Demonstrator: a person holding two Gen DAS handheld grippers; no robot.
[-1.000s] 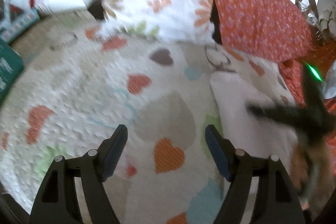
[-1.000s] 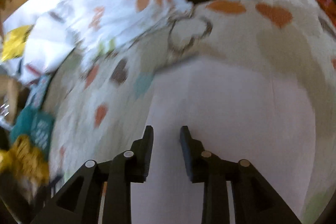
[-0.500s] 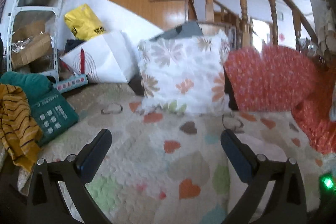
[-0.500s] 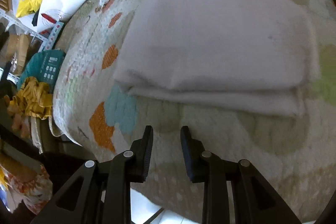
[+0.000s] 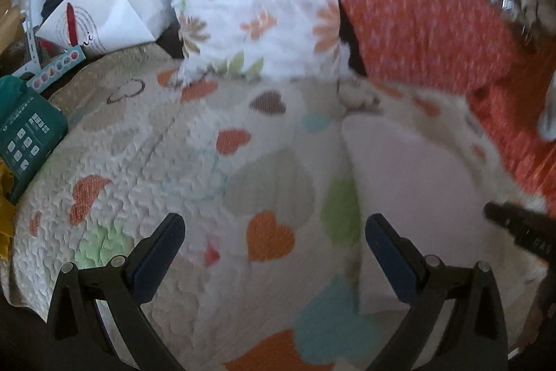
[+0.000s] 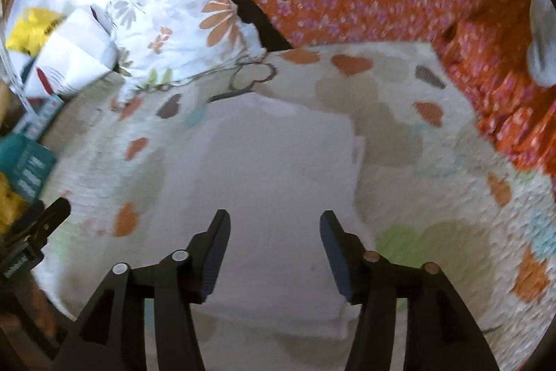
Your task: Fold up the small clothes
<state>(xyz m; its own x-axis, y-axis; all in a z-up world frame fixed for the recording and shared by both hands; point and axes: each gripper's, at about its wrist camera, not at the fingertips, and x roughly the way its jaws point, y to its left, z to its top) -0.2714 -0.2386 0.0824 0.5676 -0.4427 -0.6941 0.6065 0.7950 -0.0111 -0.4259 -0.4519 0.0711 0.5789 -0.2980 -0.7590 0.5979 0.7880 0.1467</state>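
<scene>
A folded white garment lies flat on the heart-patterned quilt; it also shows in the left wrist view at the right. My right gripper is open and empty, hovering over the garment's near part. My left gripper is open and empty above the quilt, left of the garment. The right gripper's tip shows at the right edge of the left wrist view; the left gripper's tip shows at the left edge of the right wrist view.
A floral white pillow and an orange flowered cushion stand at the back. A teal box, yellow cloth and white paper bag are at the left. Orange fabric lies at the right.
My right gripper has opened from nearly shut and swung back over the folded garment. My left gripper has tipped down toward the quilt, still open.
</scene>
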